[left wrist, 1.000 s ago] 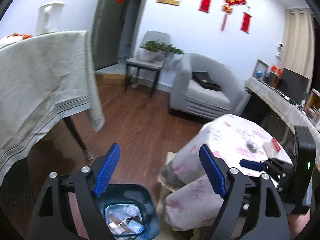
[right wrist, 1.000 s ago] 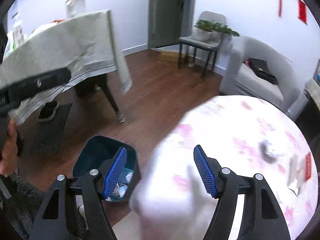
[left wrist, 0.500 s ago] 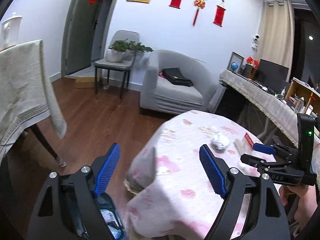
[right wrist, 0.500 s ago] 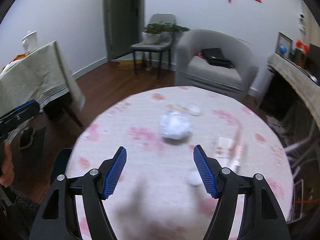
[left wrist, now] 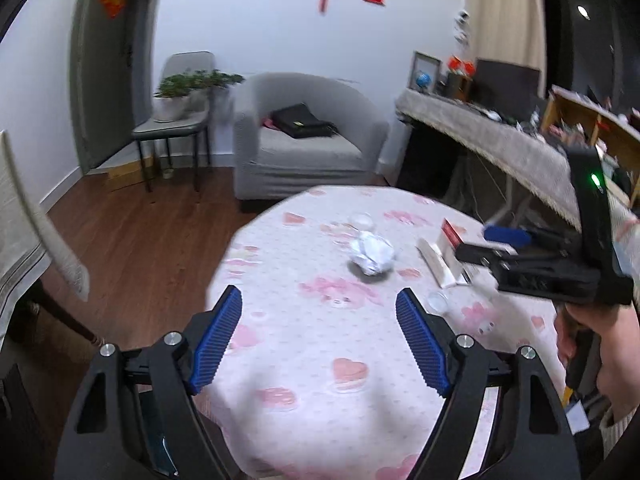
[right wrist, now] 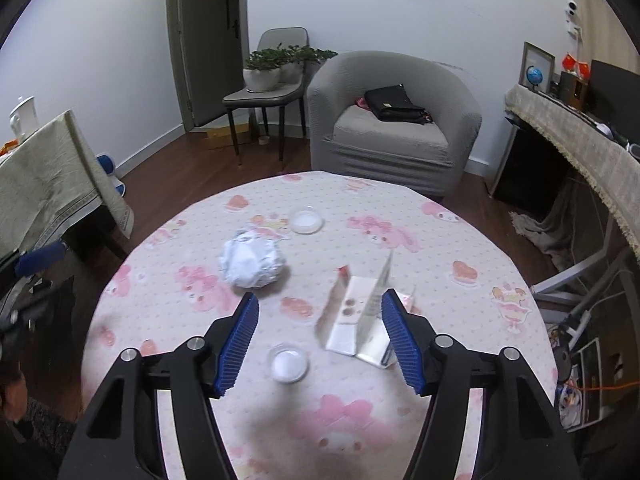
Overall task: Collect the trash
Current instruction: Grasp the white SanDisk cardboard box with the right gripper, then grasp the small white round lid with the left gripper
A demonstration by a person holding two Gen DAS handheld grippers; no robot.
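A crumpled white paper ball (left wrist: 372, 256) (right wrist: 252, 260) lies mid-table on the round table's pink-patterned cloth (left wrist: 320, 360) (right wrist: 440, 240). To its right is a flattened carton (right wrist: 356, 312) (left wrist: 440, 258). Two small white round lids (right wrist: 306, 220) (right wrist: 289, 364) also rest on the cloth. My left gripper (left wrist: 318, 300) hovers over the near left side of the table, its jaws closing with nothing between them. My right gripper (right wrist: 320, 304) hangs above the carton and the near lid, jaws closing, pads touching nothing. A sliver of the blue bin (left wrist: 158, 440) shows low on the left.
A grey armchair (right wrist: 392, 128) with a black bag stands behind the table, a chair with potted plants (right wrist: 272, 72) to its left. A beige-clothed table (right wrist: 48, 184) is at the left, a long draped sideboard (right wrist: 580, 140) at the right. Wooden floor lies between them.
Both views have swung from the bin on the floor to the round table, and the paper ball and carton have come closer. The right jaws stand narrower.
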